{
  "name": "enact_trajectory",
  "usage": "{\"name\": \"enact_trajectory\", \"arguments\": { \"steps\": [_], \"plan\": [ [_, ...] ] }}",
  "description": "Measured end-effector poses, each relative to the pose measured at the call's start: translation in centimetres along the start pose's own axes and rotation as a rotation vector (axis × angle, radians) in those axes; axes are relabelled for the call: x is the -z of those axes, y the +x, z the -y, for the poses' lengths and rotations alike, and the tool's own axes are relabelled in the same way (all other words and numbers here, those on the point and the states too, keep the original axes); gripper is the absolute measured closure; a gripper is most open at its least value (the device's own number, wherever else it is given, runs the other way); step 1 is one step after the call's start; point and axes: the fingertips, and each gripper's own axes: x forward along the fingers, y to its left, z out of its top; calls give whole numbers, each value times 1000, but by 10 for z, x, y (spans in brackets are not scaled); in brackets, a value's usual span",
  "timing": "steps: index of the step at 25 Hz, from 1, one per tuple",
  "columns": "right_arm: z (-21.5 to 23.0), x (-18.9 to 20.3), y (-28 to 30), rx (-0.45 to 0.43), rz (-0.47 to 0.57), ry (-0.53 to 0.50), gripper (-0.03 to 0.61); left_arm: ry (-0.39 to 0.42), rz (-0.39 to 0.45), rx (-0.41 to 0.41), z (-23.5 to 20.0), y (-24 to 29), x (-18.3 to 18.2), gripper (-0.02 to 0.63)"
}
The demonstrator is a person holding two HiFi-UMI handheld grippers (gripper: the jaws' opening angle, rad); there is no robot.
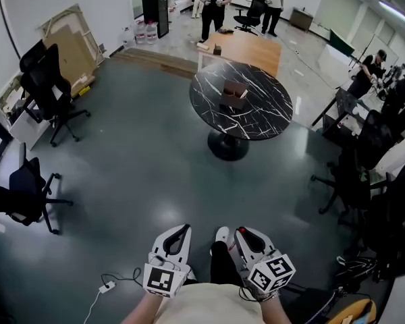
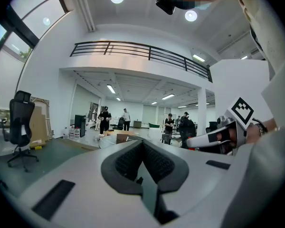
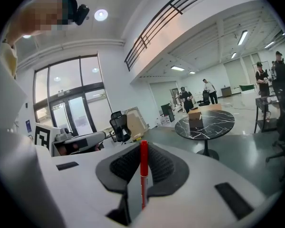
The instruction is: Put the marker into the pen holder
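Both grippers sit near the person's body. The right gripper [image 3: 142,148] pinches a red marker [image 3: 143,172], which stands upright between its jaws. The left gripper [image 2: 143,148], just to its left, has its jaws pressed together on nothing. Far ahead, a round black marble table [image 1: 266,110] bears a brown box [image 1: 233,94].
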Motion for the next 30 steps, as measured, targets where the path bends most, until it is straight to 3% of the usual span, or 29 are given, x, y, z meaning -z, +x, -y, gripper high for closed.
{"name": "enact_trajectory", "arguments": {
  "steps": [4, 8, 14, 21, 25, 30],
  "plan": [
    [45, -23, 43, -43, 1, 18, 522, 38, -74, -29, -14, 55, 6, 606],
    [105, -59, 83, -93, -13, 24, 522, 42, -5, -60, -19, 138, -21, 606],
    [174, -113, 136, -188, -30, 1, 522, 57, -36, -135, -41, 229, -37, 606],
    [227, -151, 187, -219, -37, 33, 522, 42, -44, -178, -62, 295, -44, 606],
    [249, -158, 221, -198, -46, 36, 522, 28, -44, -144, -83, 342, -37, 606],
    [284, -184, 271, -93, -23, 36, 522, 27, -41, -26, -122, 419, -36, 606]
  ]
}}
